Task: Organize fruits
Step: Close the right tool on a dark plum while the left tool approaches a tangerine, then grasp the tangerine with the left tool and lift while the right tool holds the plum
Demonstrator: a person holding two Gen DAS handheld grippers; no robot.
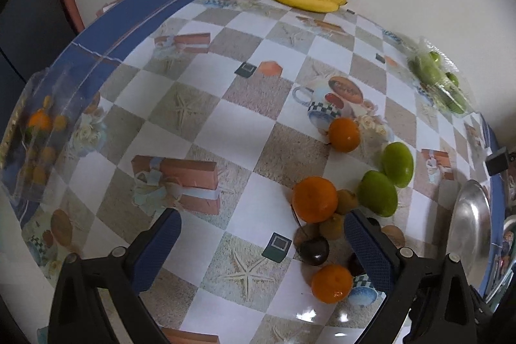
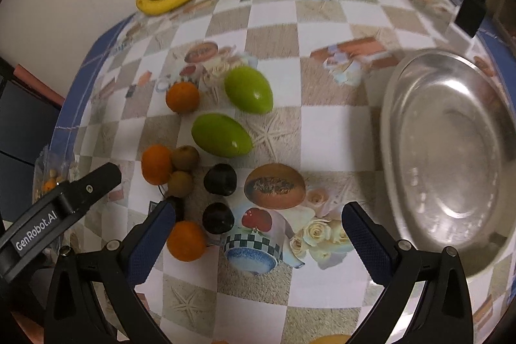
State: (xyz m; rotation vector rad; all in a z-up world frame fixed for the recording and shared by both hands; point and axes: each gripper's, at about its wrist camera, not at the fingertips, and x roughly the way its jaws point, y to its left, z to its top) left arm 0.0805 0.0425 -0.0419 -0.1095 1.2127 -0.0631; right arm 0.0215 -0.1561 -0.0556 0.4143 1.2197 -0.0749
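While both the left claw (image 1: 259,242) and right claw (image 2: 258,234) hover spread and empty, the fruits (image 2: 222,139) lie loose on the counter (image 2: 335,124); the steel bowl (image 2: 448,157) beside them holds nothing, so sorting seems barely begun.

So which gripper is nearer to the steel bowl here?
Right. The right gripper hangs open with the steel bowl just beyond its outer finger. The left gripper, also open, sits over the loose fruit, with the bowl further off to its right.

Both the left tool (image 1: 261,247) and the right tool (image 2: 258,234) hang with fingers spread wide, gripping nothing.
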